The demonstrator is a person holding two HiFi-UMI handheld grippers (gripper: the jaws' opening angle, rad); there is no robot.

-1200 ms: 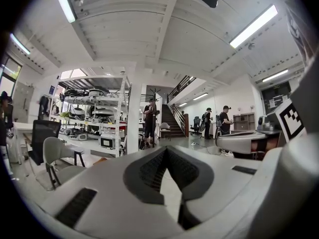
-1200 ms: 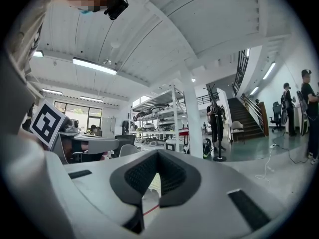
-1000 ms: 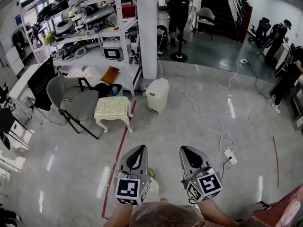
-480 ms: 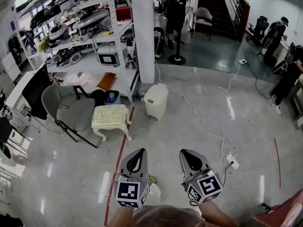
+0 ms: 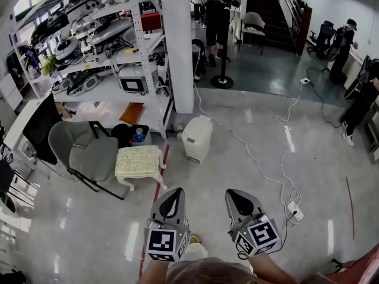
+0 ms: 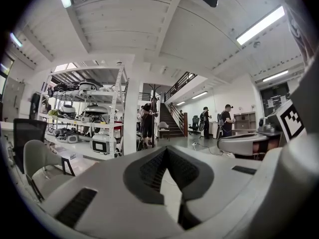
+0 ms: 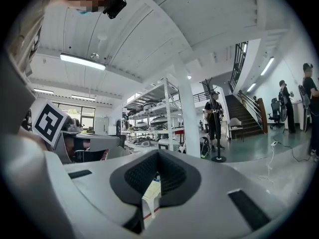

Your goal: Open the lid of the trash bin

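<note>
The task is at its approach step, I judge: the white trash bin (image 5: pixel 196 137) stands on the floor just in front of the square white pillar (image 5: pixel 177 46), its lid (image 5: pixel 199 123) down, and both tools are well short of it. The left gripper (image 5: pixel 175 191) and right gripper (image 5: pixel 233 193) are held side by side close to the person's body. Each has its jaws closed tip to tip with nothing between them, only floor and furniture showing through the slit behind the tips. The next move calls for walking up to the bin and then getting one gripper onto the lid's edge or a pedal; which the bin has cannot be told from here. The floor (image 5: pixel 89 218) is glossy grey, crossed by a red tape line (image 5: pixel 153 203) and a white cable (image 5: pixel 260 158) running to a power strip (image 5: pixel 294 212). A cushioned stool (image 5: pixel 137 160) and a grey chair (image 5: pixel 86 149) sit left of the bin, beside a loaded shelving rack (image 5: pixel 112 52). Beyond are a staircase (image 5: pixel 266 5) and a standing person (image 5: pixel 217 10).
</note>
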